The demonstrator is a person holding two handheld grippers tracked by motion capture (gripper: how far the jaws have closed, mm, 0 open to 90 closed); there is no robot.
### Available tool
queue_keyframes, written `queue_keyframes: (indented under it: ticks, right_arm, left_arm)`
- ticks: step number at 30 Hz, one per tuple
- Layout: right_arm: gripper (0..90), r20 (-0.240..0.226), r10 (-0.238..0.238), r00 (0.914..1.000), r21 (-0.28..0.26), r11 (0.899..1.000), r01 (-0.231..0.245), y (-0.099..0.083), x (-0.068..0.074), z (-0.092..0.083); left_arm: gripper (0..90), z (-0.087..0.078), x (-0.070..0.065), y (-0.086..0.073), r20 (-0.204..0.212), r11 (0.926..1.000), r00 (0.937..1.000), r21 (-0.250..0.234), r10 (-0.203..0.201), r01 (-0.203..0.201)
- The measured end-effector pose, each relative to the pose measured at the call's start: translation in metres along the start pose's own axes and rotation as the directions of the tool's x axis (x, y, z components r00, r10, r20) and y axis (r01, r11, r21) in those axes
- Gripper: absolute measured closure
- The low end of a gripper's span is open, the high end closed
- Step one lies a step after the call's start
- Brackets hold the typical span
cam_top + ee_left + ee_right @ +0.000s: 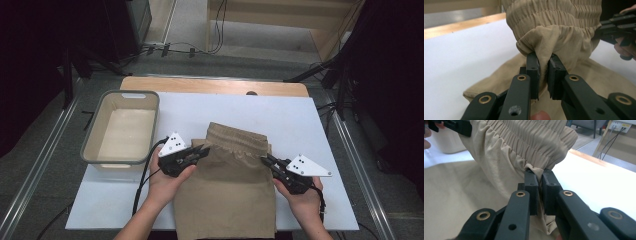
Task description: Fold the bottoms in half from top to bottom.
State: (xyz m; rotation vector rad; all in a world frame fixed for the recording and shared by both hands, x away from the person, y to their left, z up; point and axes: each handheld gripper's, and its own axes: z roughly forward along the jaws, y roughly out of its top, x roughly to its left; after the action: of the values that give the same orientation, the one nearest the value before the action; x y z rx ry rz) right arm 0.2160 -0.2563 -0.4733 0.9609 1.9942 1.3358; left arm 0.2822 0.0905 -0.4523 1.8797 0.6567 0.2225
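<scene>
A tan garment with an elastic waistband [227, 172] lies on the white table cover [300, 120], its waistband end folded back over the rest. My left gripper [202, 149] is shut on the left corner of the gathered waistband [541, 57], lifting the cloth off the layer below. My right gripper [265, 159] is shut on the right corner of the same waistband [537, 171]. In the left gripper view the right gripper [616, 25] shows at the far right; in the right gripper view the left gripper [456, 126] shows at the top left.
A grey-rimmed beige bin [121, 127] stands empty at the table's left. The wooden table edge [215, 85] runs along the far side. Cables and stand legs lie on the floor beyond.
</scene>
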Motion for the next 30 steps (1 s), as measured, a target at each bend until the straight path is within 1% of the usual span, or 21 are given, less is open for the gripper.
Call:
queue_keyframes:
  ticks: [3, 8, 13, 15, 18, 21, 23, 25, 26, 27, 30]
  right_arm:
    - [81.9, -0.007, -0.01, 0.9999, 0.01, 1.0, 0.01, -0.004, 0.003, -0.001]
    - [81.8, -0.012, -0.005, 0.9999, 0.017, 1.0, 0.005, -0.011, 0.008, -0.006]
    - [81.6, -0.025, -0.004, 0.9997, 0.028, 1.0, 0.005, -0.016, 0.012, -0.011]
    - [81.4, -0.029, -0.018, 0.9994, 0.038, 0.999, 0.019, -0.018, 0.014, -0.012]
    - [81.0, -0.04, -0.025, 0.9989, 0.051, 0.998, 0.027, -0.023, 0.018, -0.012]
    - [80.8, -0.047, -0.02, 0.9987, 0.071, 0.997, 0.024, -0.028, 0.02, -0.013]
    - [80.3, -0.059, -0.005, 0.9982, 0.095, 0.995, 0.011, -0.032, 0.02, -0.013]
    - [79.4, -0.069, 0.0, 0.9976, 0.11, 0.994, 0.007, -0.035, 0.021, -0.013]
    - [78.9, -0.074, 0.005, 0.9972, 0.118, 0.993, 0.004, -0.037, 0.021, -0.013]
    - [78.3, -0.078, 0.0, 0.997, 0.126, 0.992, 0.01, -0.038, 0.021, -0.012]
    - [75.4, -0.087, 0.009, 0.9961, 0.149, 0.989, 0.004, -0.041, 0.021, -0.013]
  left_arm:
    - [80.9, -0.002, -0.003, -0.006, 0.006, 0.9999, 1.0, 0.016, 0.002, -0.002]
    - [80.9, -0.006, -0.009, -0.01, 0.019, 0.9998, 0.9998, 0.019, 0.008, -0.009]
    - [80.8, -0.01, -0.015, -0.018, 0.033, 0.999, 0.9994, 0.042, 0.012, -0.014]
    - [80.8, -0.011, -0.016, -0.021, 0.034, 0.9986, 0.9993, 0.052, 0.011, -0.013]
    - [80.7, -0.012, -0.018, -0.028, 0.042, 0.9975, 0.9991, 0.071, -0.004, 0.001]
    - [80.4, -0.012, -0.02, -0.036, 0.063, 0.9935, 0.9978, 0.113, -0.02, 0.013]
    - [79.6, -0.012, -0.022, -0.04, 0.075, 0.9905, 0.9971, 0.138, -0.015, 0.004]
    - [77.5, -0.012, -0.022, -0.042, 0.095, 0.9844, 0.9955, 0.175, -0.001, -0.016]
    - [76.1, -0.012, -0.022, -0.044, 0.104, 0.9832, 0.9946, 0.182, -0.001, -0.018]
    - [74.4, -0.013, -0.022, -0.045, 0.11, 0.982, 0.9939, 0.188, -0.004, -0.017]
    - [69.2, -0.016, -0.021, -0.047, 0.122, 0.9809, 0.9924, 0.195, -0.019, -0.005]
